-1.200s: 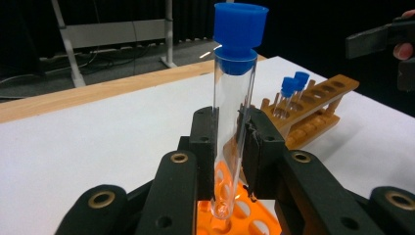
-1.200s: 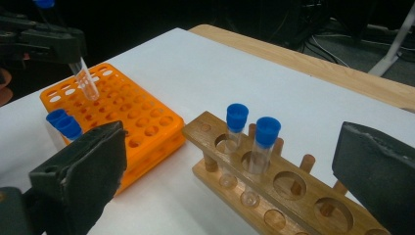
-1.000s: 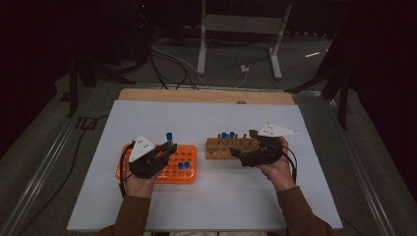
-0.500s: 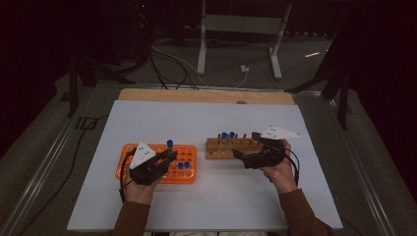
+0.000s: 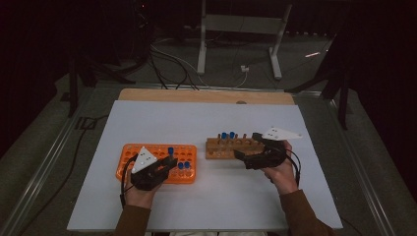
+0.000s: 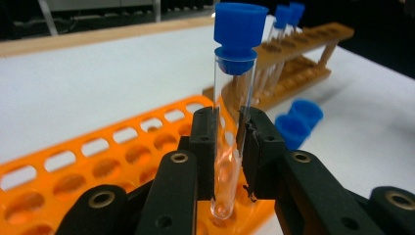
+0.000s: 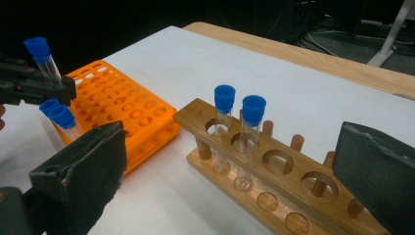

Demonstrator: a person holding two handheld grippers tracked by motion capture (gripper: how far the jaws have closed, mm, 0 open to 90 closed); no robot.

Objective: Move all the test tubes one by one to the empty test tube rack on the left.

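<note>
My left gripper is shut on a clear test tube with a blue cap, held upright. The tube's lower end hangs just over the near right end of the orange rack. From above, the left gripper sits at the orange rack's front edge, the held tube's cap above it. My right gripper stands open before the wooden rack, nothing between its jaws. Two capped tubes stand in that rack's left holes. The right gripper rests by the wooden rack.
Two more blue-capped tubes sit in the orange rack's right end. The racks stand side by side on a white tabletop with a wooden strip along the far edge. Cables and a metal stand lie beyond.
My left gripper has sunk with the tube, bringing it lower over the orange rack. The right gripper has stayed where it was.
</note>
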